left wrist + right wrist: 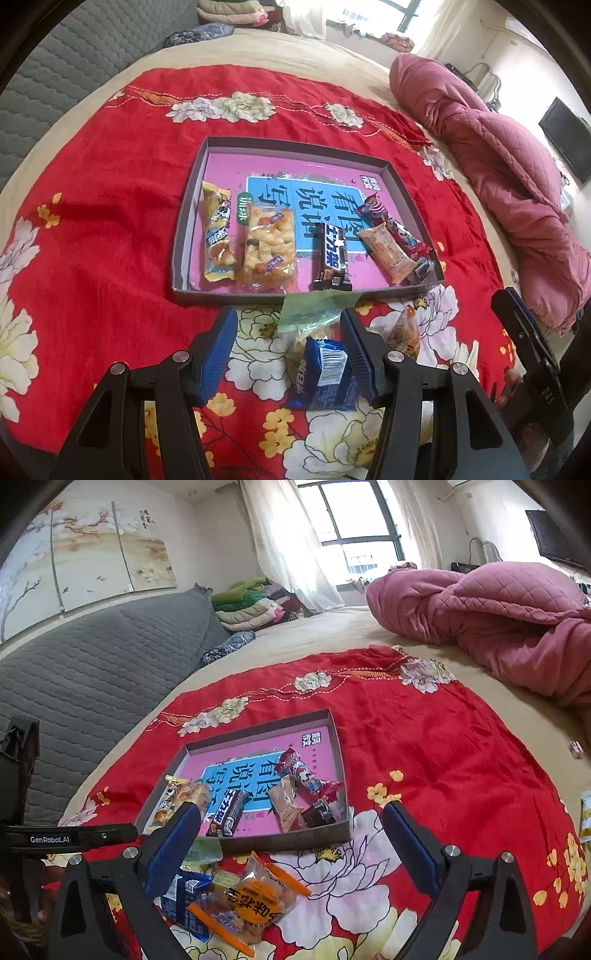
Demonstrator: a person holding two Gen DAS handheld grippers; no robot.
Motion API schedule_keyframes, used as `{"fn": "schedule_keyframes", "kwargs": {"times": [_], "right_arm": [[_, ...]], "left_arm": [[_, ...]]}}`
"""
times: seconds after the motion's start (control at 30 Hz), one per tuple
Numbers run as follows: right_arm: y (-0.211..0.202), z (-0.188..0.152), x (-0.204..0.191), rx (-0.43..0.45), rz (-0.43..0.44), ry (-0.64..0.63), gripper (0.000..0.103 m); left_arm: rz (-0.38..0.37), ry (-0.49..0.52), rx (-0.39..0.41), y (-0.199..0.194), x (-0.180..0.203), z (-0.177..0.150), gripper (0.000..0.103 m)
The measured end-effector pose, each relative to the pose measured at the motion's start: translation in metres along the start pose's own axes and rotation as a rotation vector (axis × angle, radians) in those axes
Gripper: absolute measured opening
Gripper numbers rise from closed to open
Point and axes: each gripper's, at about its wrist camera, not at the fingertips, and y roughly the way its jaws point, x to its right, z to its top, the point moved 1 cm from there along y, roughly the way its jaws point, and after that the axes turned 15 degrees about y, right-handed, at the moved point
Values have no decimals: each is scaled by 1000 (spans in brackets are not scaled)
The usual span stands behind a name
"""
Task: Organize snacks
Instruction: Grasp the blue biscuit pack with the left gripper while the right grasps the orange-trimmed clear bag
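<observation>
A shallow grey box (pixel 373 155) with a pink floor lies on the red floral cloth; it also shows in the right wrist view (pixel 334 734). In it lie several snacks: a yellow pack (pixel 218 236), a clear cracker pack (pixel 267 245), a dark chocolate bar (pixel 332 258), a beige pack (pixel 388 253) and a red pack (pixel 391 225). My left gripper (pixel 290 343) is open, its fingers straddling a blue pack (pixel 325 376) and a green pack (pixel 314 310) on the cloth. My right gripper (pixel 290 840) is open above an orange pack (pixel 247 901).
A pink quilt (pixel 498 177) is heaped at the right. A grey padded headboard (pixel 92 664) runs along the left. A small item (pixel 575 748) and a yellow-white pack (pixel 585 816) lie at the bed's right edge.
</observation>
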Motion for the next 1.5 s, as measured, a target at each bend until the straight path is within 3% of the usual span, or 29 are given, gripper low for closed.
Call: {"fn": "schedule_keyframes", "kwargs": {"times": [0.3,0.9,1.23,1.5], "right_arm": [[3,-5,1,-43,-12,25,99],[11,-27,-2,-154,-41,47,99],[32,-36,7,-260,-53,107,99],[61,-52,13,-406,-67,174,99]], "left_arm": [[-6,14,-13,2,6,-6,60],[-58,74,-111,20,30,-37,60],[-83,92,-139,38,41,-44,60],[-84,112,-134,47,50,-47,60]]}}
